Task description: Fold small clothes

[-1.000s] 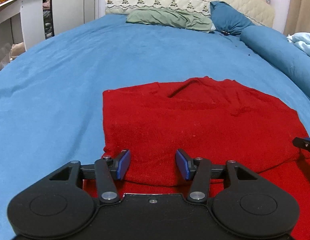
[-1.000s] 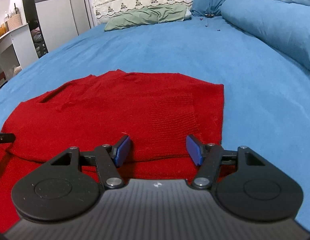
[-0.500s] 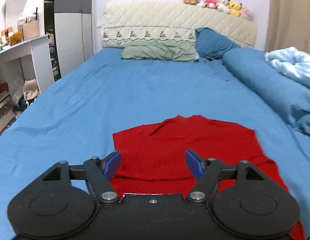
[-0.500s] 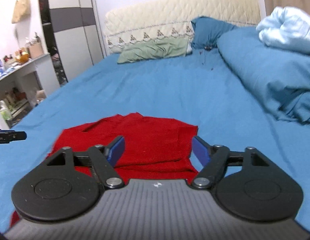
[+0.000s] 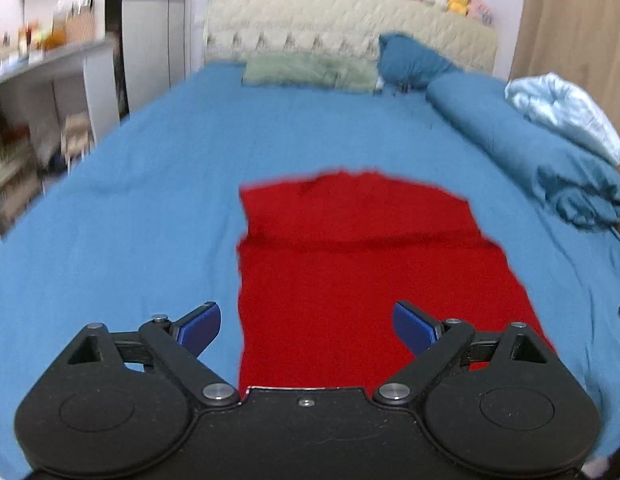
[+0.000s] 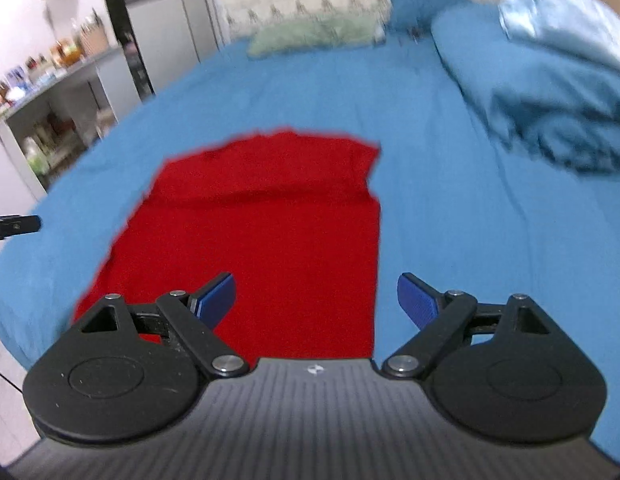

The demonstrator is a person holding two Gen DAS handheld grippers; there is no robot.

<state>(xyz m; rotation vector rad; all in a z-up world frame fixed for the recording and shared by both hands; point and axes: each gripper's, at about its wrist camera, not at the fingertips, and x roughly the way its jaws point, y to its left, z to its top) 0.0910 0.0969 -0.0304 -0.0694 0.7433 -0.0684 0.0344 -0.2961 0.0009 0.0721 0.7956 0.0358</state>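
Note:
A red knitted garment (image 5: pixel 362 256) lies flat on the blue bed, its far part folded over itself with the fold edge running across. It also shows in the right wrist view (image 6: pixel 270 232). My left gripper (image 5: pixel 306 322) is open and empty, held above the garment's near left edge. My right gripper (image 6: pixel 316 298) is open and empty, above the garment's near right edge. The tip of the left gripper (image 6: pixel 14 226) shows at the far left of the right wrist view.
The blue bed sheet (image 5: pixel 130 220) surrounds the garment. A rolled blue duvet (image 5: pixel 530 148) with a light blue blanket (image 5: pixel 566 112) lies along the right. A green pillow (image 5: pixel 310 74) and blue pillow (image 5: pixel 410 62) lie at the headboard. White shelves (image 6: pixel 50 120) stand left.
Both grippers have pulled back and up from the garment and opened wider. The garment now lies farther away, showing its near unfolded part.

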